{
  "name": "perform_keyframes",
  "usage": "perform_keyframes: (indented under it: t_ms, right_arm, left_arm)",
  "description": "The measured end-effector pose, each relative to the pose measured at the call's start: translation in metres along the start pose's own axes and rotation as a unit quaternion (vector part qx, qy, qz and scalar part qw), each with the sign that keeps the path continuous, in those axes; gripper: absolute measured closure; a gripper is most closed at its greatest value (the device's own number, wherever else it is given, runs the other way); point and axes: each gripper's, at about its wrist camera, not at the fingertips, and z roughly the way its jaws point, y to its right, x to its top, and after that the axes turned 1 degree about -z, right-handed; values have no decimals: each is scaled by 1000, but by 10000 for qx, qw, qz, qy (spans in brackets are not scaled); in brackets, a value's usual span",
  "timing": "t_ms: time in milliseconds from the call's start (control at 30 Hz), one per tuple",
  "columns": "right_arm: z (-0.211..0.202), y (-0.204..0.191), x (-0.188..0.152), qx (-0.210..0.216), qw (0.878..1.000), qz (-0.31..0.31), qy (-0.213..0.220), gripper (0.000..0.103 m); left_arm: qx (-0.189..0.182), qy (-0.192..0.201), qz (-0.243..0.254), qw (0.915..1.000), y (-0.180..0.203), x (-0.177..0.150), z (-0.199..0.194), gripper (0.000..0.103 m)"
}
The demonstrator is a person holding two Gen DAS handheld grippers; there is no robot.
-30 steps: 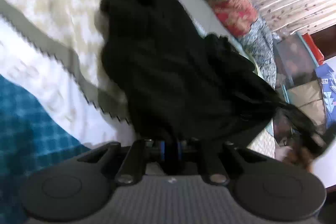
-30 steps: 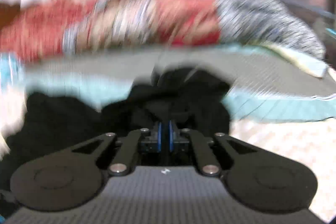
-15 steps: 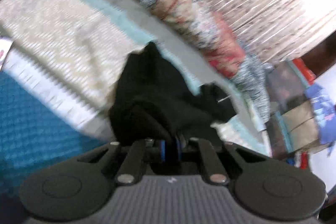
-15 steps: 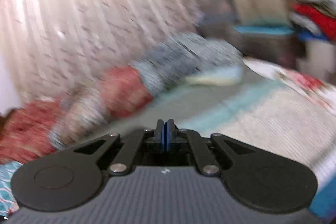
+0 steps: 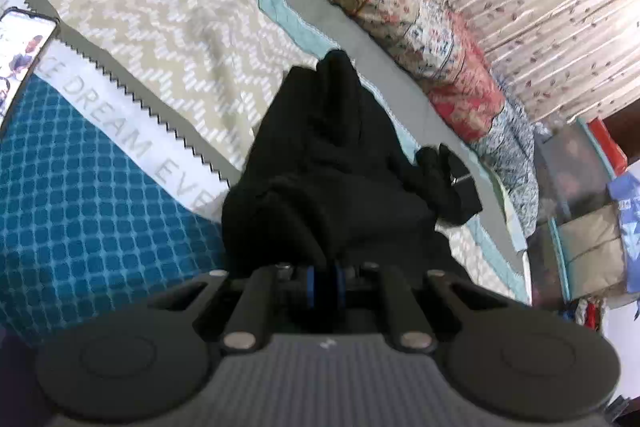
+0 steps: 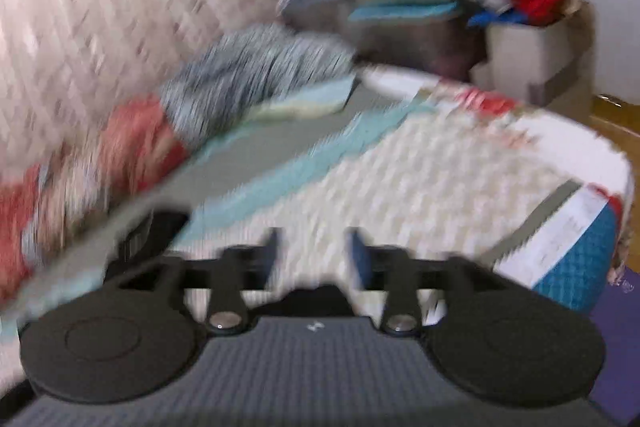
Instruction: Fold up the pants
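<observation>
Black pants (image 5: 332, 163) pinched in down-tilted left tool (image 5: 324, 285); right tool (image 6: 314, 255) opening, empty.

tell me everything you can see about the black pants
The black pants look like soft, matte cloth, bunched in a crumpled heap rather than flat. They lie on the patterned bedspread, running away from the camera to a narrow end near the rolled quilt. The near edge is pinched in the shut left tongs. No fold lines are clear.
</observation>
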Motion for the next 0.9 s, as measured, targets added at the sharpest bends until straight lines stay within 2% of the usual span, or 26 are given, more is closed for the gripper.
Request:
perform_keyframes:
  t_ms: [100,133,200,233,267,300,333,367,400,500,567,633,700,733,767,800,833,900]
  right_arm:
    - [5,-18,-48,167,9966,-611,-530,29]
    - [9,-25,-63,144,9934,-887,-711,26]
    - [26,-38,-84,-116,9826,-1595,-942,26]
    - [34,-40,-87,-228,9790,-1769,-990,40]
    - [39,-33,-84,-190,9796,-1700,-1056,59]
    - [39,-21,-72,-26,9858,-1336,-1014,65]
    - [32,-10,-60,-70,9907,-1066,-848,80]
    - [25,-1,-42,-295,9934,-951,-572,100]
    - [16,7,-27,-525,9946,-838,-305,101]
    - [-10,48,23,-1038,9940,-191,304,101]
    - [-16,64,50,-1306,9899,-14,554,101]
    - [-12,63,64,-1236,9906,-20,588,98]
    - [3,52,62,-930,9948,-245,324,94]
    - [3,52,62,-930,9948,-245,324,90]
    - [6,47,54,-784,9957,-466,168,75]
    - [14,31,29,-513,9938,-982,-71,65]
    - [21,20,16,-406,9916,-1217,-155,51]
    - [23,2,-9,-285,9849,-1671,-346,48]
  left_arm:
    - [85,-96,53,9999,4,-2,6,94]
    - [102,-98,65,9999,5,-1,6,94]
    - [119,-81,71,9999,7,1,4,94]
    - [130,-66,71,9999,7,2,2,94]
    - [144,-46,69,9999,8,3,0,94]
    - [155,-28,65,9999,8,3,-2,94]
    - [161,-9,60,9999,8,3,-4,94]
    - [175,3,51,9998,8,2,-6,94]
    - [196,3,41,9998,8,1,-6,94]
    - [279,-29,7,9996,9,-1,-4,94]
    - [285,-31,-43,9996,10,0,-3,94]
    - [251,12,-55,9997,12,1,-5,94]
    - [263,39,-7,9996,15,1,-5,94]
    - [282,34,21,9996,17,1,-5,94]
    - [303,18,51,9995,18,2,-4,94]
    - [322,4,70,9995,20,1,-3,94]
    - [337,-7,87,9994,20,1,-3,94]
    - [345,-16,105,9993,22,1,-3,94]
